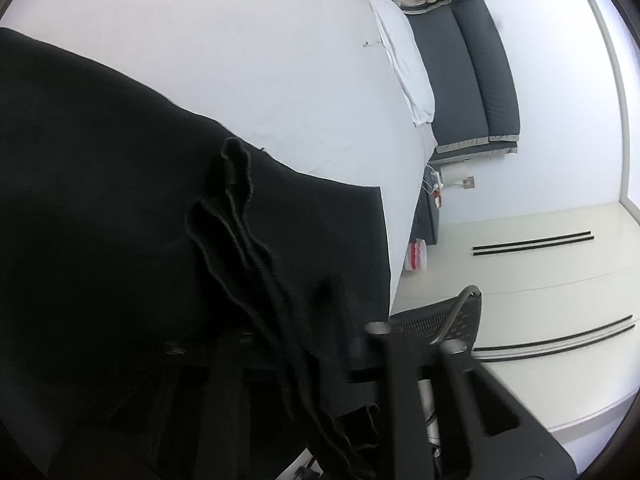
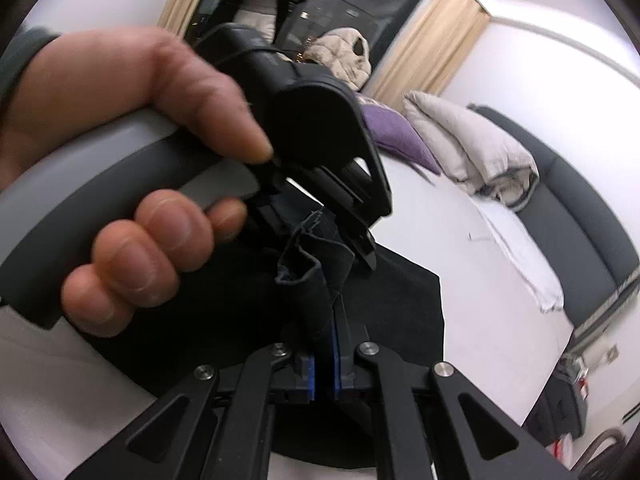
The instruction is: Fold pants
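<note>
I am holding the soft, limp pants (image 2: 316, 280) by the bunched edge, both jaws gripping cloth.

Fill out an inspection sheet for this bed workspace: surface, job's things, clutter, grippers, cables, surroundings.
Surface: white bed sheet, mostly bare, slightly wrinkled near the pants.
Job's things: black pants spread on the bed, layered hem edges bunched up.
Clutter: beige duvet and purple pillow piled at the head end.
Grippers: right gripper shut on a fold of the pants; left gripper, held in a hand, nearly closed at the same bunched edge, contact unclear.
Cables: thin white cable by the nightstand.
Surroundings: dark padded headboard, white wardrobe, mesh chair, curtains, a person standing by the dark window.
</note>
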`<state>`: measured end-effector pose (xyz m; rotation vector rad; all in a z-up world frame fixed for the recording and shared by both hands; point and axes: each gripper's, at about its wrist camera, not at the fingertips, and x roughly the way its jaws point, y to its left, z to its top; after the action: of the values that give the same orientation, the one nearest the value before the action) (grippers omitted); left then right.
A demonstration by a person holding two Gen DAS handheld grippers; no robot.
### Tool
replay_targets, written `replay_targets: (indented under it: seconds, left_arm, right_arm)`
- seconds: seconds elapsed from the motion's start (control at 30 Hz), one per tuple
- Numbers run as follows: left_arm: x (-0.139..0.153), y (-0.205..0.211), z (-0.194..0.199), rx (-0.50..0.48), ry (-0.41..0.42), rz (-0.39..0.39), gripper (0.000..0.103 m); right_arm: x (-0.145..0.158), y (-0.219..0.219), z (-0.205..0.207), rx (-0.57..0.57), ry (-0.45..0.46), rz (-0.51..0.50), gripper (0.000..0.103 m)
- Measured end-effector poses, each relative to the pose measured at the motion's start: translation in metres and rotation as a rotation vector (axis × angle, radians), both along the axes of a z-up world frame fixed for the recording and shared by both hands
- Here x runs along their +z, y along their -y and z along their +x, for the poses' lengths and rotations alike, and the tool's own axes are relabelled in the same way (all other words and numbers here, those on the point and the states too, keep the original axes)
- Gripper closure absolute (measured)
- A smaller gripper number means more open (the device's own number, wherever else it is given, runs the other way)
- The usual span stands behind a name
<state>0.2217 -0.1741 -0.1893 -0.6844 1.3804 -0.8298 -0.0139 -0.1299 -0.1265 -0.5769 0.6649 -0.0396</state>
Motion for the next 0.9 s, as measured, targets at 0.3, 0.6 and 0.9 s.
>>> replay_targets:
  seconds: [0.3,0.6,0.9]
  left_arm:
    - [0.015,-0.058,0.008,0.042,0.05,0.019,0.097]
    - [-0.007,-0.102,-0.012,0.049,0.061,0.101,0.097]
    - [0.014,-0.114,-0.023,0.026,0.169,0.188,0.097]
  right_arm:
    - [-0.003,-0.051,0.006,0.154,0.042,-0.132,0.096]
    - [-0.053,-0.071,0.001,0.241,-0.073,-0.171,0.096]
    - [-0.043,-0.085,0.0,0.261,-0.057,-0.164,0.096]
